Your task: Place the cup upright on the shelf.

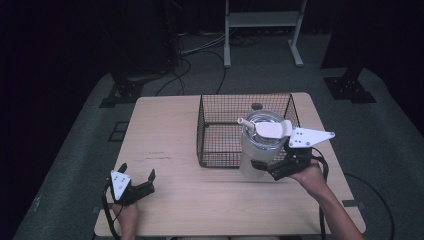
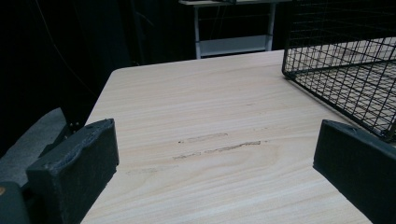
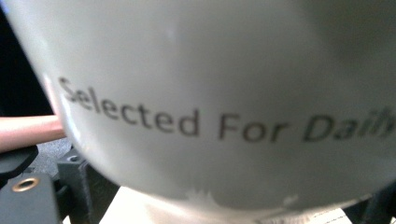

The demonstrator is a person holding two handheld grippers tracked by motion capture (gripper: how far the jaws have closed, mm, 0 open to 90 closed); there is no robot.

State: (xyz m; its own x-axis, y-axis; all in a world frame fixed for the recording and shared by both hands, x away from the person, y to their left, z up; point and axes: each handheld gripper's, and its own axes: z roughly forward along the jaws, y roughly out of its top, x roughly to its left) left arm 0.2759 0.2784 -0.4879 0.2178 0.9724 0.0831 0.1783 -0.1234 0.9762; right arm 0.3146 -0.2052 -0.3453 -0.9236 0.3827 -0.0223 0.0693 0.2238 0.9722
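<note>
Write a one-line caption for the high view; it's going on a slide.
Right gripper holds a white tumbler at the wire basket while the open left gripper rests on the table.

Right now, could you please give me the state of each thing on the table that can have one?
Left tool: open, holding nothing, low over the table.
Right tool: shut on the white tumbler.
White tumbler: upright, held at the wire basket's near right corner, clear lid on, pale straw standing out of it; whether its base touches the table is hard to tell.
Wire basket: upright, open-topped.
</note>
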